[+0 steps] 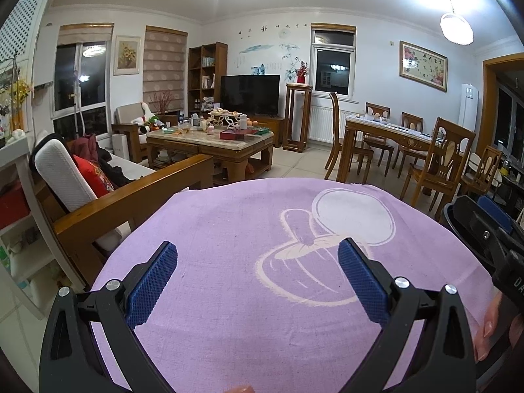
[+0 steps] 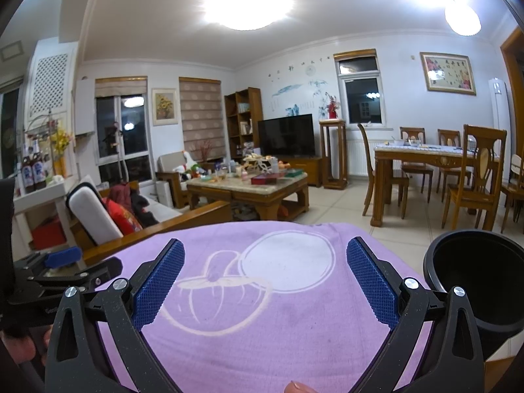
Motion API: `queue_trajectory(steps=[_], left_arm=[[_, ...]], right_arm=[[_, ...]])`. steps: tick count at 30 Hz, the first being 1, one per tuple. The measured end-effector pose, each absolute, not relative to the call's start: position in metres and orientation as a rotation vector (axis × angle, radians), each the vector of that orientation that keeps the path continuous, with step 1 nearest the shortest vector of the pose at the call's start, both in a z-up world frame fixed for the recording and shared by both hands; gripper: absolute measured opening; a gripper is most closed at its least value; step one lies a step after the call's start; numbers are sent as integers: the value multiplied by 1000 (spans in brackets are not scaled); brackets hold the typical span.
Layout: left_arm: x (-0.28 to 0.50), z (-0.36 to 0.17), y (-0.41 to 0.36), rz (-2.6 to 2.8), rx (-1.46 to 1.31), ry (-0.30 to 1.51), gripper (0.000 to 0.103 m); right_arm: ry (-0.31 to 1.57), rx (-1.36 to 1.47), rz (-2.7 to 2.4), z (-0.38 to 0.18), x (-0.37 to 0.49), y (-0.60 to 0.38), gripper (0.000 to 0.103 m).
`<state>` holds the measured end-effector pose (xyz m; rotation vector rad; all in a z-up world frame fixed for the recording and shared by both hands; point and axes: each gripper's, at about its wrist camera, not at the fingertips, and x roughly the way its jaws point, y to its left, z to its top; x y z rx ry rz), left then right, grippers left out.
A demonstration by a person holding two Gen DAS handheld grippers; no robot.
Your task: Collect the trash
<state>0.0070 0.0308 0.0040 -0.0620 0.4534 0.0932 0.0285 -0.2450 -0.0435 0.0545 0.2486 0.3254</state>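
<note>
Purple cotton cloth with a pale cartoon print (image 1: 229, 229) fills the foreground, spread over a rounded surface, and both tools hang just above it. The left tool (image 1: 257, 278) has its blue-padded fingers (image 1: 152, 281) spread wide, nothing between them. The right tool (image 2: 265, 281) matches it: jaws apart, empty, blue textured pads (image 2: 371, 281) framing the white circle of the print.

Just beside the cloth's right edge sits the round black plastic bin (image 2: 475, 281), its dark mouth open toward the right wrist camera; whether anything lies inside it cannot be told. From the left wrist view, the right tool's black body crowds in front of that bin at the cloth's right side.

Beyond the cloth's far edge stands the low wooden coffee table with a marble top (image 1: 209, 139), crowded with cups, a red flat box, snack plates and small wrappers — too small to sort trash from the rest. Left of the cloth runs the wooden-armed sofa with white cushions (image 1: 131, 193), a red pillow on it. Far right of the cloth, a wooden dining table (image 1: 389, 134) stands ringed by wooden chairs.
</note>
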Motion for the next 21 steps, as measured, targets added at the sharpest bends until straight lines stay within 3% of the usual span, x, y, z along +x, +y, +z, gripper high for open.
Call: queue_trajectory(steps=[21], left_arm=[[0,7,33,103,-68,444,98]], right_arm=[[249,55,325,-43,28,-243,98]])
